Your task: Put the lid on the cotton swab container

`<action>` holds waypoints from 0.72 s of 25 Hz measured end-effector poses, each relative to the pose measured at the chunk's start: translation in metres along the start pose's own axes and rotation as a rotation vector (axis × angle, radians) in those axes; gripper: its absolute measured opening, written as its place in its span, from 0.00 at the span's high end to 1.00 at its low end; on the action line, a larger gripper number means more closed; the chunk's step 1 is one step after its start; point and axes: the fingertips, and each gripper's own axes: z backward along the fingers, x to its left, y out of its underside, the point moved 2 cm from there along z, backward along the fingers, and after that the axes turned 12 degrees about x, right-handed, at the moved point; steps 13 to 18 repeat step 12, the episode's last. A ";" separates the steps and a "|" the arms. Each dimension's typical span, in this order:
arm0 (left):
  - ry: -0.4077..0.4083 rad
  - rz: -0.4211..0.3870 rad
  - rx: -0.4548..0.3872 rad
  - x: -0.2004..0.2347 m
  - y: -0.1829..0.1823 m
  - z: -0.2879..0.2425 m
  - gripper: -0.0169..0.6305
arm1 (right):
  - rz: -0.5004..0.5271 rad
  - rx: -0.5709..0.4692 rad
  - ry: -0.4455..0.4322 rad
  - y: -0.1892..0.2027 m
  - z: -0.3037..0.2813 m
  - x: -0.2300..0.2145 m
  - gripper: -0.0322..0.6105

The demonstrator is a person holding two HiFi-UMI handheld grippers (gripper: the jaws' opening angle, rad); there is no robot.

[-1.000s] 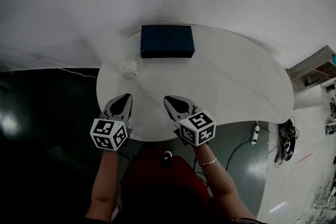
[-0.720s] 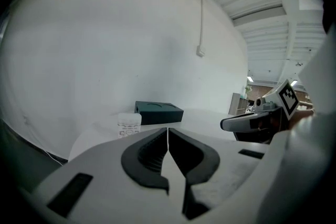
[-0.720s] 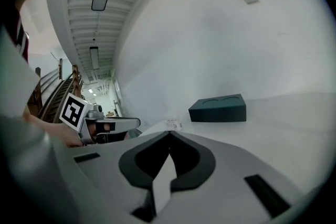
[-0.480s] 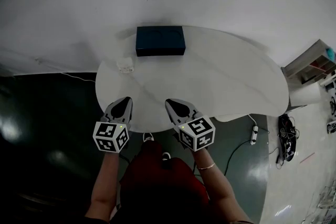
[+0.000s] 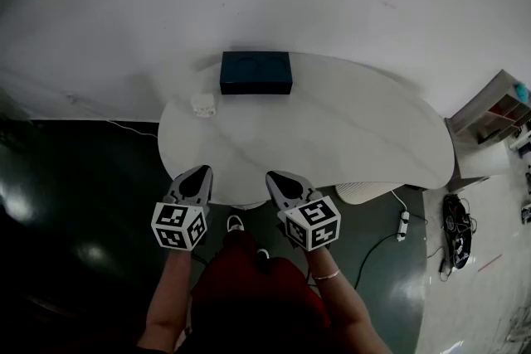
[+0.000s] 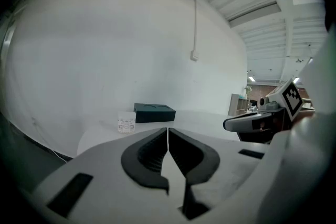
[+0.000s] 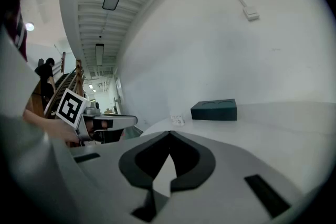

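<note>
A small clear cotton swab container stands near the far left edge of the white oval table. I cannot tell whether a lid sits on it. My left gripper hovers at the table's near edge, its jaws shut with nothing between them. My right gripper is beside it, a little to the right, also shut and empty. Both are well short of the container.
A dark blue box with round recesses lies at the table's far edge, against the white wall. A dark floor surrounds the table; a power strip and cables lie at the right, shelves beyond.
The view has drawn back from the table. Both grippers now sit at its near edge rather than over it. Container and box have not moved on the table.
</note>
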 end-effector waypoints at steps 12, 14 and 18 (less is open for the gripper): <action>-0.025 0.007 0.001 -0.013 0.019 0.035 0.93 | -0.011 -0.019 0.020 0.020 0.031 0.018 0.93; -0.025 0.007 0.001 -0.013 0.019 0.035 0.93 | -0.011 -0.019 0.020 0.020 0.031 0.018 0.93; -0.025 0.007 0.001 -0.013 0.019 0.035 0.93 | -0.011 -0.019 0.020 0.020 0.031 0.018 0.93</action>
